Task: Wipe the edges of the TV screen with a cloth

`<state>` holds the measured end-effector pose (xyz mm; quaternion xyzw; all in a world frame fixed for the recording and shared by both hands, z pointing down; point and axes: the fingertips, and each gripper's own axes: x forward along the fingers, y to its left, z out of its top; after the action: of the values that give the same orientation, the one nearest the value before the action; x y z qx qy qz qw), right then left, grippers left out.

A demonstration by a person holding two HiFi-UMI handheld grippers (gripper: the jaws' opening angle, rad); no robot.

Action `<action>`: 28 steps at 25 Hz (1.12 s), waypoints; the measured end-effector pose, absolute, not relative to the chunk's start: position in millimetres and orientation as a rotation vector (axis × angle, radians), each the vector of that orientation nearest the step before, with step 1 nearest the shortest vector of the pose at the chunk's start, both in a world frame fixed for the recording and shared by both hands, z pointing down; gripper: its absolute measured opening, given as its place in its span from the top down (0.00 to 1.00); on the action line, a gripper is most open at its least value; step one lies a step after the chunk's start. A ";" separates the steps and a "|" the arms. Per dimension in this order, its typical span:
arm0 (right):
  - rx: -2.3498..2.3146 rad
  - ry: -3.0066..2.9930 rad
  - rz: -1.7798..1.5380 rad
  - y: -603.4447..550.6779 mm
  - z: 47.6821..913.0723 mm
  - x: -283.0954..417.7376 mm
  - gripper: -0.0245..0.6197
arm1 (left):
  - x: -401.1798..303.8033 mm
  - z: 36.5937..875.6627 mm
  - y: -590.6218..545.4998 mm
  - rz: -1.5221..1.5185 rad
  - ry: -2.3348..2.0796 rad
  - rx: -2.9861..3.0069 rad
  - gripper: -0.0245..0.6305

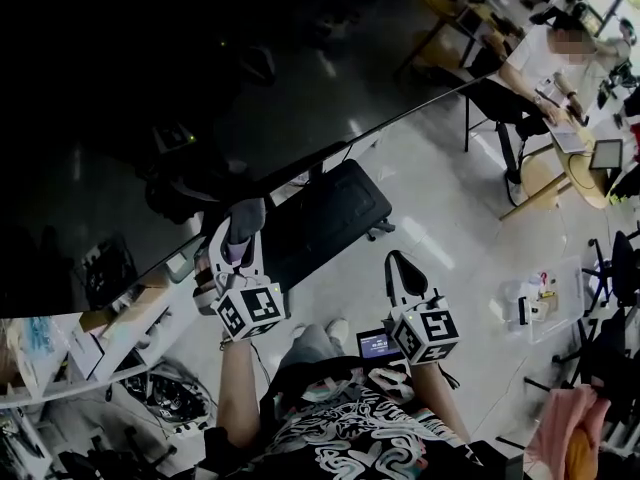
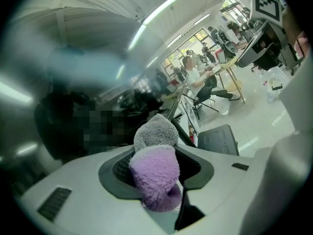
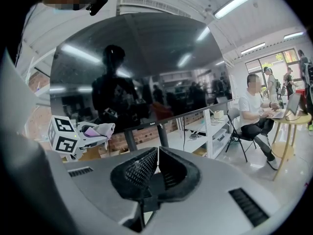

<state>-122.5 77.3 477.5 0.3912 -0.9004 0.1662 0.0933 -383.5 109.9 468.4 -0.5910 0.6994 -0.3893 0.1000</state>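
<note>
Holds a folded grey-and-purple cloth [image 1: 245, 218] pinched in the left hand-held gripper [image 1: 236, 240], up at the lower edge of the TV screen [image 1: 150, 88], with the right hand-held gripper [image 1: 402, 273] pressed together on nothing, off to the side. Should press the grey tip flat to that edge and slide steadily along it, keeping the hard jaws off the glass.

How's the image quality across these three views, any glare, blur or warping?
Head view: the TV screen is nearly black, with faint reflections. Left gripper view: screen smeared and out of focus with light streaks, the cloth sharp. Right gripper view: fisheye bending, ceiling lights mirrored in the screen.
</note>
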 end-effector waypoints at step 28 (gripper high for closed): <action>1.430 -2.480 0.399 148.0 457.1 -148.0 0.91 | -377.8 466.0 94.9 -0.802 2.107 -2.003 0.69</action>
<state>-148.0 148.0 457.1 0.4909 -0.8513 0.1368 0.1252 -377.8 94.9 466.0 -0.6630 0.6972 -0.2654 0.0628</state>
